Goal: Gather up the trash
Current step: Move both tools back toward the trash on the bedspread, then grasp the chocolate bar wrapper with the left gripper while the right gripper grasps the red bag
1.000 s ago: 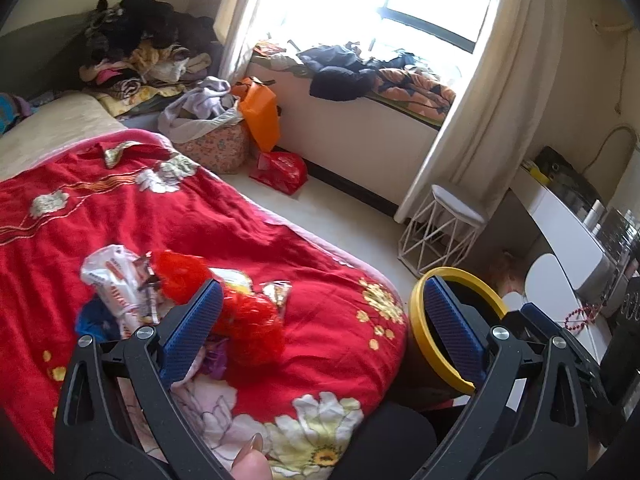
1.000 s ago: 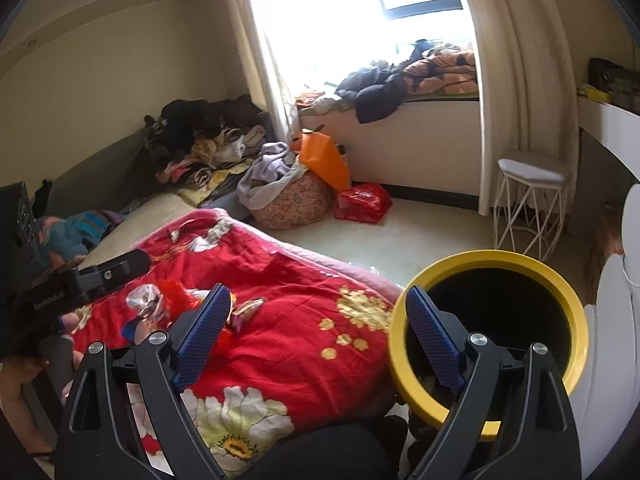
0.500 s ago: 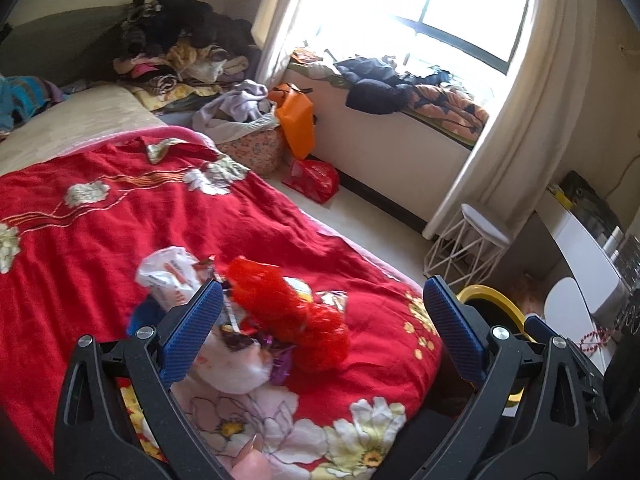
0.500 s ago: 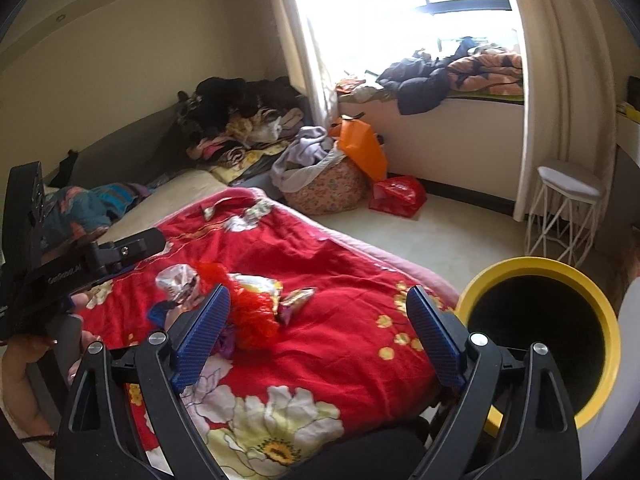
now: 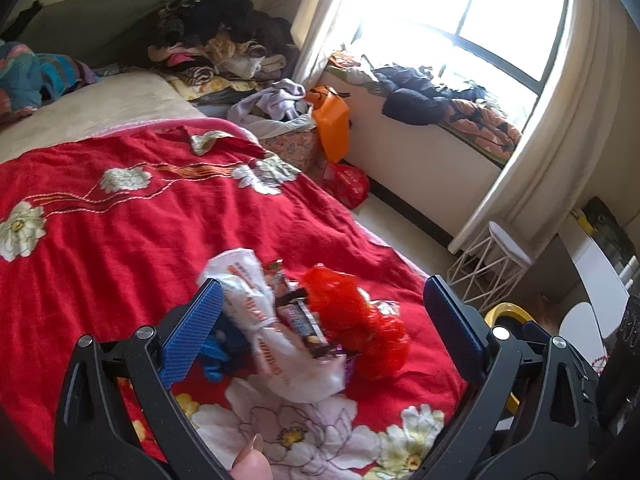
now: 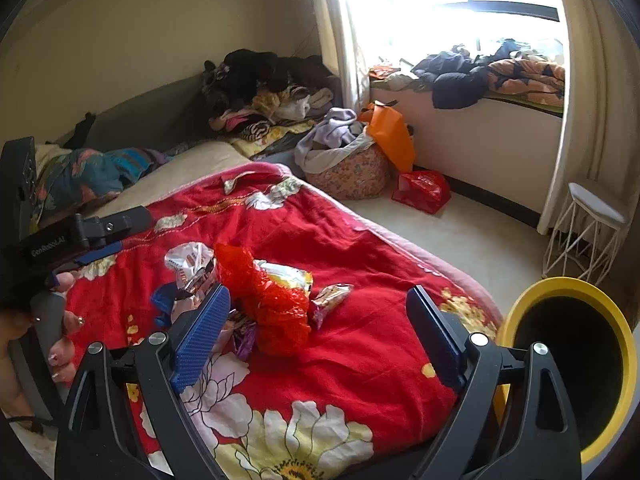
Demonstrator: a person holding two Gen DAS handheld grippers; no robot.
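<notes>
We see the left gripper (image 5: 324, 328) with its blue pads spread wide and nothing pinched between them; the right gripper (image 6: 318, 338) stands just as wide, also empty. Both hover over a heap of trash (image 5: 304, 324) lying near the foot of the bed on a red flowered blanket (image 5: 120, 240).

In the heap we count one crumpled red plastic bag (image 6: 268, 304), one white printed wrapper (image 5: 256, 312), one blue scrap (image 6: 164, 304) and several small snack packets too jumbled to count.

Only the right wrist view shows the left gripper from outside, held in a hand (image 6: 60, 320) at the picture's left edge, and the full mouth of the one yellow-rimmed bin (image 6: 568, 360) beside the bed. The left wrist view gives just a sliver of that bin's rim, but adds a fingertip (image 5: 250, 464) at the bottom edge.

Both show one white wire stool (image 6: 588, 232).
</notes>
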